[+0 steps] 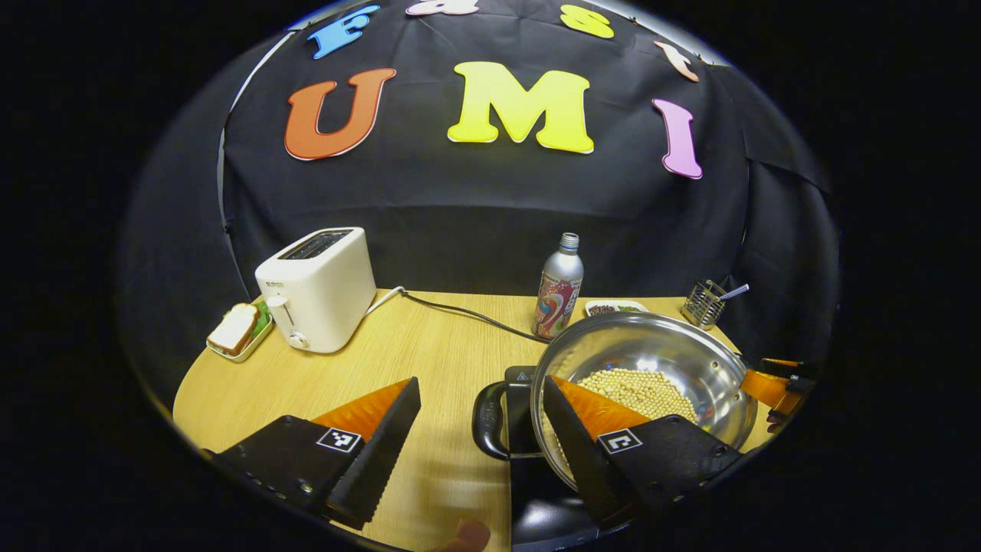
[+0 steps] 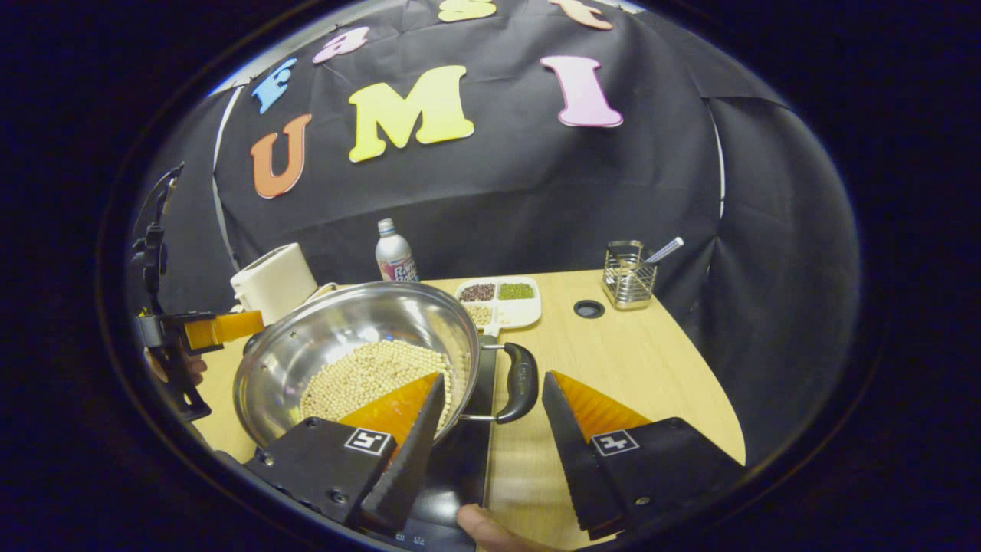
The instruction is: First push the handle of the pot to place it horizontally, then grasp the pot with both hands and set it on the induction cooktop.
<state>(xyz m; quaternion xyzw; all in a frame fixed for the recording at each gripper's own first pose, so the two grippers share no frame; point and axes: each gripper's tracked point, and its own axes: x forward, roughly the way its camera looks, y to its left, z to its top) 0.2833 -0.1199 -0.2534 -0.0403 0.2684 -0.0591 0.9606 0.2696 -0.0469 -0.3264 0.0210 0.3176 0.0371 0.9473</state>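
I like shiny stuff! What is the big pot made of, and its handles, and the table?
The pot looks like polished metal, probably stainless steel: its inside is silvery and mirrors the light. Its handles look like dark, slightly glossy plastic on thin metal rods, though I can't be sure. The table shows pale wood grain with a smooth matte finish, real wood or a printed laminate.

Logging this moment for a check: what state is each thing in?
Pot: on the induction cooktop, holding beans, handles out sideways.
Left tool: open, astride one handle.
Right tool: open, astride the other handle.
Toaster: slots empty.
Bottle: upright, capped.
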